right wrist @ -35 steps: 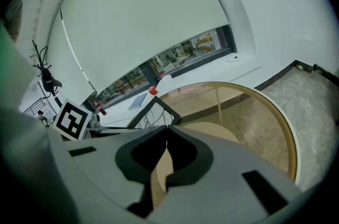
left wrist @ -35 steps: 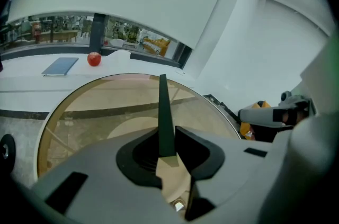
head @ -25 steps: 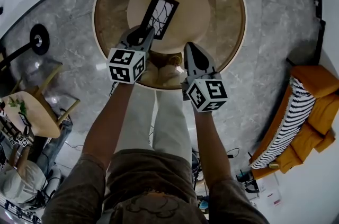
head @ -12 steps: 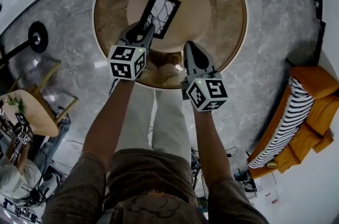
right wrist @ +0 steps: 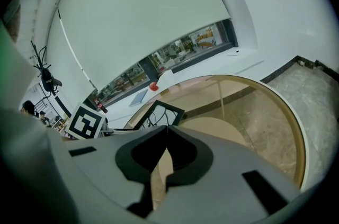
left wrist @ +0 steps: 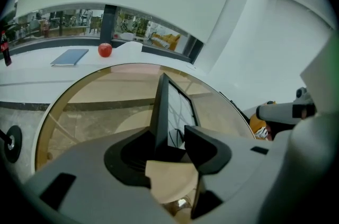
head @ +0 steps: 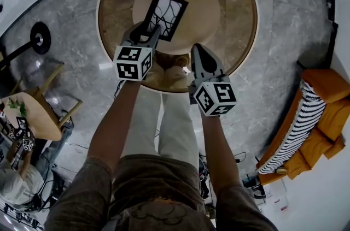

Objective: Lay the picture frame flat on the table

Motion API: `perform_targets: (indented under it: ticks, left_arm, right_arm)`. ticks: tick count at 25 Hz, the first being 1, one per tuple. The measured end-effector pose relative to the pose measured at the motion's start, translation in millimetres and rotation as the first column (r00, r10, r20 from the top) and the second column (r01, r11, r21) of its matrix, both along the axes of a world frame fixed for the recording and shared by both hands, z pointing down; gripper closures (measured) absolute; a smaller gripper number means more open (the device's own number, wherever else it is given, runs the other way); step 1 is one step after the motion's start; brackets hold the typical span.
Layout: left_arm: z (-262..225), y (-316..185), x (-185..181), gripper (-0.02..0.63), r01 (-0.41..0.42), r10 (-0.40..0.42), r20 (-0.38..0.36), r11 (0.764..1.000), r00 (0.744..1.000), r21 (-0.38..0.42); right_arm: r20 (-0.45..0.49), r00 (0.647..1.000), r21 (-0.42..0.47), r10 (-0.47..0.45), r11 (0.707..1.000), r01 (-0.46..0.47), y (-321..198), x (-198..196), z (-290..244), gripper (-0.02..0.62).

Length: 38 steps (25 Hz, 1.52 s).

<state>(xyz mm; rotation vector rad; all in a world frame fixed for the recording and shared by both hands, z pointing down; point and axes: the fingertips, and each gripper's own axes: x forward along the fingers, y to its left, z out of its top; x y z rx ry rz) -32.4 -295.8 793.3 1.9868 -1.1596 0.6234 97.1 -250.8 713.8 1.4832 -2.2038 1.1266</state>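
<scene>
Head view: round brown-tinted glass table (head: 232,11) fills the top of the shot. Black rectangular picture frame with a branch-pattern print (head: 167,15) sits over the table's middle, its near end toward the near rim. Left gripper view shows it edge-on and roughly upright, so I judge it not flat yet; exact lean unclear. Left gripper (head: 149,32) is over the table's near-left part, jaws just been opening and now wide. The frame's near end is between them, with the right pad clear of it. Right gripper (head: 197,49) is over the near rim, jaws closed tip to tip, empty. Small red apple (left wrist: 105,50) sits on a ledge beyond the table. Risk: the grip is loose with the frame on edge, so it may topple unguided and slap the glass, or skid toward the rim.
</scene>
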Motion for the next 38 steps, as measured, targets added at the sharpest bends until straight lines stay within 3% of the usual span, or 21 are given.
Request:
perform_targets:
  ticks: [18,22,33,38]
  left_arm:
    - [16,5,-8,0.362,0.027,-0.026,0.071,0.999,0.997,-0.023]
    - [19,5,-10,0.365,0.0,0.002,0.151,1.0,0.989,-0.014]
    - [5,1,-15,0.395,0.061,-0.061,0.096,0.998,0.993,0.007]
    - [-11,4,-13,0.476,0.064,-0.065,0.089,0.998,0.994,0.013]
  right_arm:
    - [0.003,1.0,-0.014,-0.004,1.0,0.004,1,-4,4,0.575]
    - [0.003,1.0,-0.017,-0.003,1.0,0.003,1,-4,6,0.577]
    - [0.003,1.0,-0.012,-0.001,1.0,0.001,1,-3,-1,0.575]
    - [0.002,1.0,-0.009,-0.003,1.0,0.003,2,-5,-11,0.575]
